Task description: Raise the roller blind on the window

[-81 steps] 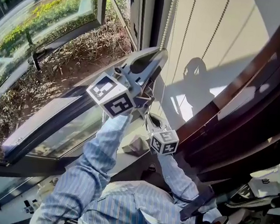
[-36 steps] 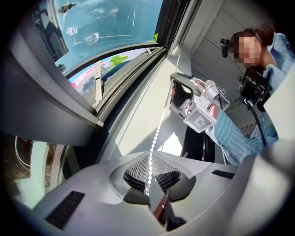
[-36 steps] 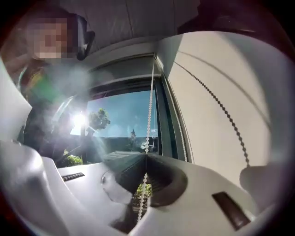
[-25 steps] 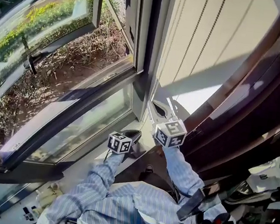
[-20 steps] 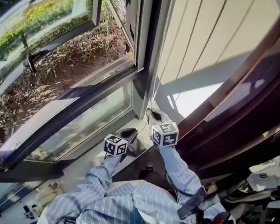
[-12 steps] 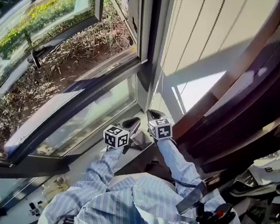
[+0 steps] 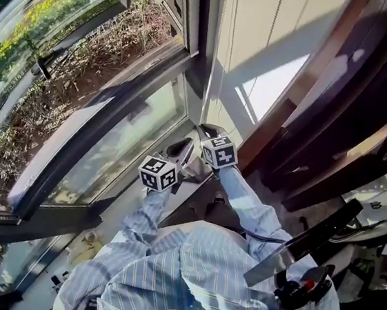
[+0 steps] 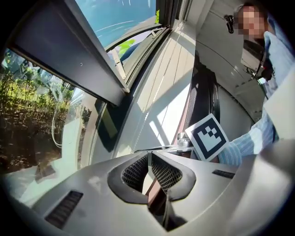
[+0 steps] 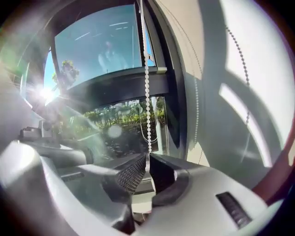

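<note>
The blind's white bead chain (image 9: pixel 146 92) hangs in front of the window and runs straight down into my right gripper (image 9: pixel 146 161), which is shut on it. In the head view the chain (image 7: pixel 215 56) is a thin line beside the window frame, above the right gripper (image 7: pixel 207 128) held low near the sill. My left gripper (image 7: pixel 180 148) sits just left of it, at about the same height. In the left gripper view its jaws (image 8: pixel 149 156) are shut with no chain showing between the pads. The blind's fabric I cannot pick out.
An open window sash (image 7: pixel 79 124) juts outward at the left, over dry brush. A sunlit beige wall panel (image 7: pixel 263 27) stands right of the chain, with dark wooden trim (image 7: pixel 337 112) beyond. The person's striped sleeves (image 7: pixel 243 205) fill the lower middle.
The left gripper, raised high on the chain three seconds ago, has come down beside the right one. Over the last second both grippers have drawn closer together near the sill.
</note>
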A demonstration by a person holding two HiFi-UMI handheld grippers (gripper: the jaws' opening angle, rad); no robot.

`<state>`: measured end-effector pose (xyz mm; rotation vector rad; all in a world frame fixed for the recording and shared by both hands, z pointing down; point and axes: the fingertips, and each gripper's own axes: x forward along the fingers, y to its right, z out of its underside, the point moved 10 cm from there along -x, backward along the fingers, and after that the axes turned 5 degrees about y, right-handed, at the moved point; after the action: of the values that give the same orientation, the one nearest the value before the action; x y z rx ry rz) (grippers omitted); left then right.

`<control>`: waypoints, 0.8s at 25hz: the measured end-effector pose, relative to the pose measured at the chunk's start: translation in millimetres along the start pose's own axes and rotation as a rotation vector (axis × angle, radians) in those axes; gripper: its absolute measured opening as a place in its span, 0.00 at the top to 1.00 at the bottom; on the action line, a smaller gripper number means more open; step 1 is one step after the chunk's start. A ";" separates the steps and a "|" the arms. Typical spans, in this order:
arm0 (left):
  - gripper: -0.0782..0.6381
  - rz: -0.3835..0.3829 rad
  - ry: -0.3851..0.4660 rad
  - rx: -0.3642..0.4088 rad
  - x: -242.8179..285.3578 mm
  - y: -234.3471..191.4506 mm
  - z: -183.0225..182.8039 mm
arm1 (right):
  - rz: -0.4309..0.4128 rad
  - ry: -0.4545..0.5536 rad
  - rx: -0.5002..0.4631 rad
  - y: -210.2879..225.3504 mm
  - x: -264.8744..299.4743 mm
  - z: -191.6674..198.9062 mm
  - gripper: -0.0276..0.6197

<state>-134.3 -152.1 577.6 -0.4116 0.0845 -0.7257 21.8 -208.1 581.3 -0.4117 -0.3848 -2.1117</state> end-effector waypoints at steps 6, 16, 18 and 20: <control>0.87 0.012 0.066 -0.012 -20.7 4.5 -15.6 | 0.068 0.176 0.030 -16.9 -35.8 -7.1 0.79; 0.87 -0.050 0.172 -0.032 -50.5 26.6 -24.8 | 0.054 0.344 0.072 -40.7 -113.1 -23.5 0.79; 0.87 -0.077 0.182 0.002 -56.3 42.3 -24.9 | 0.016 0.324 0.070 -43.2 -125.1 -18.2 0.79; 0.87 -0.103 0.199 0.019 -60.7 60.8 -22.3 | -0.028 0.291 0.064 -42.5 -137.9 -8.3 0.80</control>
<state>-146.4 -78.7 529.2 -0.3268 0.2449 -0.8676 56.7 -87.6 509.6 -0.0589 -0.2881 -2.1412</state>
